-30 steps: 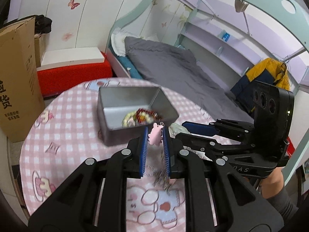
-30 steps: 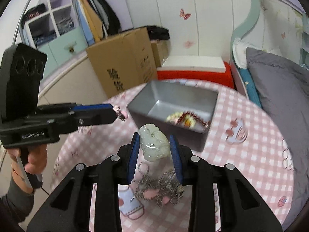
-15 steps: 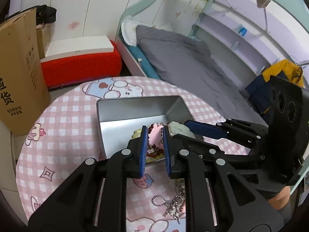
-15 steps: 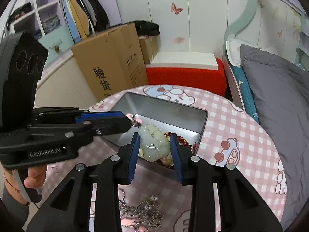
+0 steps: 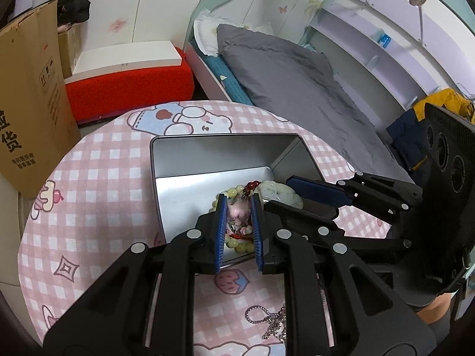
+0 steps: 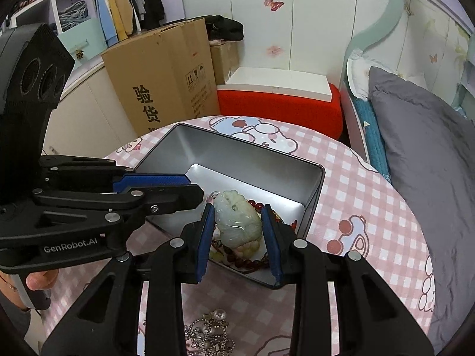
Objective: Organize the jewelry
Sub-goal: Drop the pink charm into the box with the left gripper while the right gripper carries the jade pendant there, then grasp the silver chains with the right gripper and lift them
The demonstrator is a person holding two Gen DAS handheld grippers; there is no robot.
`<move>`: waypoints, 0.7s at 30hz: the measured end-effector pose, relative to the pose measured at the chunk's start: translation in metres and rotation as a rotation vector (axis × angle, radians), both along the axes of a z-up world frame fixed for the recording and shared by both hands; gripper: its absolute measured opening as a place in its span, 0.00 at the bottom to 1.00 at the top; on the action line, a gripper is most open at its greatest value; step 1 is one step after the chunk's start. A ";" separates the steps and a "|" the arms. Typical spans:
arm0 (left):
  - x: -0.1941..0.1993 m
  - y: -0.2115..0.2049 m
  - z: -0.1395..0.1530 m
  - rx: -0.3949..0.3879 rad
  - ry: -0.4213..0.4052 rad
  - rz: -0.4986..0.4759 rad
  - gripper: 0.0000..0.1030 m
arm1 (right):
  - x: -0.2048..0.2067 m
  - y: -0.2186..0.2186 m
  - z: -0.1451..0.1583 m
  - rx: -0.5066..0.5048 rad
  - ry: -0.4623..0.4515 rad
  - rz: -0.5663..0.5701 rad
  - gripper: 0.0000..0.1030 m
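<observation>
The left tool (image 5: 239, 228) is closed on a small pink charm (image 5: 238, 212), and the right tool (image 6: 239, 233) is clamped on a pale green jade pendant (image 6: 237, 222). Both pieces hang over the open metal tin (image 5: 207, 148), low inside its walls, apparently so that they will drop onto the pile and not onto the cloth. Directly under them lie the pale bead bracelet (image 5: 237, 244) and the dark red bead bracelet (image 6: 252, 264), gathered at the near end of the tin; the far half of its floor is bare. The two tools come in side by side from the tin's near edge, close together but, as far as one can tell, not touching, which lets both pieces go in at once. Outside the tin, a silver chain necklace (image 6: 207, 335) lies in a heap on the pink checked desk (image 5: 89, 178), just in front of the near wall, and probably goes in next.
</observation>
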State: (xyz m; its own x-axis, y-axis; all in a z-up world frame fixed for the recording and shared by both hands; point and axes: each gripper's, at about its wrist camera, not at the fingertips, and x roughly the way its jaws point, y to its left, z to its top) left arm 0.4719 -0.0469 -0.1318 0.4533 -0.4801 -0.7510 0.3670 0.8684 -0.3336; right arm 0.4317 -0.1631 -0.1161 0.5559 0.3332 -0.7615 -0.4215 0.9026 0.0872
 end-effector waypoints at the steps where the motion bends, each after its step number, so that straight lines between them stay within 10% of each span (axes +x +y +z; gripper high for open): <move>1: 0.000 0.001 0.000 0.000 0.002 0.003 0.19 | 0.000 0.000 0.000 0.002 0.002 -0.003 0.30; 6: -0.007 0.003 0.007 -0.008 -0.020 0.005 0.50 | 0.000 -0.003 0.001 0.033 0.015 -0.015 0.30; 21: -0.063 0.019 0.035 -0.011 -0.113 0.021 0.51 | -0.060 -0.036 0.030 0.081 -0.057 -0.023 0.32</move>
